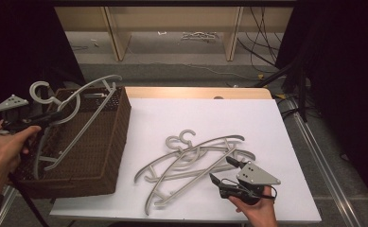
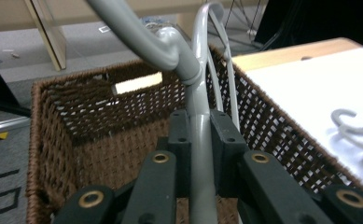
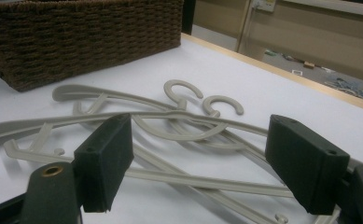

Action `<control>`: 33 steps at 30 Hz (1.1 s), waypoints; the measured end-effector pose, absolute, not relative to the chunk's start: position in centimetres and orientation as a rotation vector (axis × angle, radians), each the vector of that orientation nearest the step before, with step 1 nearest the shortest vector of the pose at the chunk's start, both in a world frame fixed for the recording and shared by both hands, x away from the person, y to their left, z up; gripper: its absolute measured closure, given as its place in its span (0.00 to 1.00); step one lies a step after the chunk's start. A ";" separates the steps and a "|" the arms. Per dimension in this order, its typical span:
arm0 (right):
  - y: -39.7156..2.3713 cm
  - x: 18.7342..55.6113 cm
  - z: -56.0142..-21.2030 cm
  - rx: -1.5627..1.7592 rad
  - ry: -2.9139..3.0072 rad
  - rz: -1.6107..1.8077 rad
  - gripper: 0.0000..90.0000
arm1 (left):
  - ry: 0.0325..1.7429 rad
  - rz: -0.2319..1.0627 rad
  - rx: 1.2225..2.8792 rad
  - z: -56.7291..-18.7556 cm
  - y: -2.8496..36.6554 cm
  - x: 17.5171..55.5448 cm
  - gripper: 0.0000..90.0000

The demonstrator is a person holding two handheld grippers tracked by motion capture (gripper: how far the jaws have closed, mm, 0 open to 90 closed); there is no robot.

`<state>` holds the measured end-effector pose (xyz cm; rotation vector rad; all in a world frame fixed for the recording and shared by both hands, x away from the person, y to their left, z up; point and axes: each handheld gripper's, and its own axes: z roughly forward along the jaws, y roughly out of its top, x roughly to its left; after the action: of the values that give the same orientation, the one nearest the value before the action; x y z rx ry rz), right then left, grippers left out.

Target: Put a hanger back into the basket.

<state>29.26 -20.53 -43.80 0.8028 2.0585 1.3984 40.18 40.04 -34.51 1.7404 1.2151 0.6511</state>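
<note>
In the high view the basket wall hides the held hanger's lower end; the left claw's tips blur against the weave.

The hangers are seen as smooth grey plastic with a slight sheen. The basket is woven of rough brown wicker. The table is covered in matt white, edged with pale wood.
</note>
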 end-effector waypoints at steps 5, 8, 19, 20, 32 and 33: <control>-20.6 29.2 -43.8 0.809 2.056 1.398 0.27 | 1.221 0.640 1.748 -35.4 40.5 40.0 0.89; -20.6 29.3 -43.9 0.808 2.056 1.411 0.27 | 1.227 0.635 1.747 -35.8 40.8 40.0 0.89; -20.5 29.2 -43.8 0.815 2.081 1.387 0.27 | 1.229 0.605 1.807 -37.4 40.8 40.4 0.89; -20.5 29.2 -43.8 0.810 2.076 1.387 0.27 | 1.230 0.600 1.819 -37.5 40.8 40.5 0.89; -20.4 29.2 -43.8 0.802 2.081 1.385 0.27 | 1.301 0.569 1.881 -40.2 40.5 41.0 0.89; -20.4 29.2 -43.8 0.799 2.088 1.386 0.27 | 1.295 0.570 1.909 -40.2 40.5 41.1 0.89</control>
<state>29.21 -20.39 -43.81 0.7991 2.0877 1.3864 41.12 40.50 -40.21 1.9094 1.2950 0.5700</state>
